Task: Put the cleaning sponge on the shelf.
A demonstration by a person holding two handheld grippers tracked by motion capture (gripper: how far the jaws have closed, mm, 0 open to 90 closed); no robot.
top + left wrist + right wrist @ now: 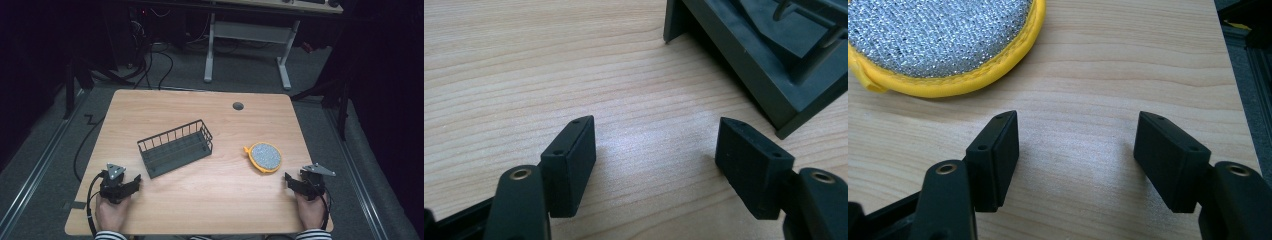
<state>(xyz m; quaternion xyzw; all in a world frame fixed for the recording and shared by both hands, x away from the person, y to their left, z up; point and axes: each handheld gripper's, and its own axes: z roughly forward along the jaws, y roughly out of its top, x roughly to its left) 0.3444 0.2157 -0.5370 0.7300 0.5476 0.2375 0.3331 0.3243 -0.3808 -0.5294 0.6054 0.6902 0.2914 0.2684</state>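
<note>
Scrub pad (265, 157): round, silver mesh face w/ yellow rim, flat on worktop (210, 210), right of centre. In the high view it lies just ahead of and inboard of right tool (290, 181), near but apart. In the right gripper view the pad (938, 35) sits at upper left, beyond the jaw tips; yellow edge close to the left-hand jaw, not touching. Bare wood between the jaws.

Wire basket (176, 147): dark grey, oblong, open top, standing upright on worktop, left of centre, set at an angle to the worktop edges. Near end sits just ahead of and to the right of left tool (131, 183); a gap of wood shows between them. In the left gripper view a corner of basket base (749, 55) shows at upper right, past the right-hand jaw tip, no contact.

Left tool: jaws wide apart, nothing between, resting low over worktop near its front-left corner. Held by person's left hand (112, 212), striped cuff at frame bottom.

Right tool: jaws wide apart, nothing between, low over worktop near front-right edge. Held by right hand (310, 210), same striped cuff.

Pad and basket well apart from each other; pad to the basket's right.

Worktop: light wood grain, small round cable port (238, 106) near far edge.
</note>
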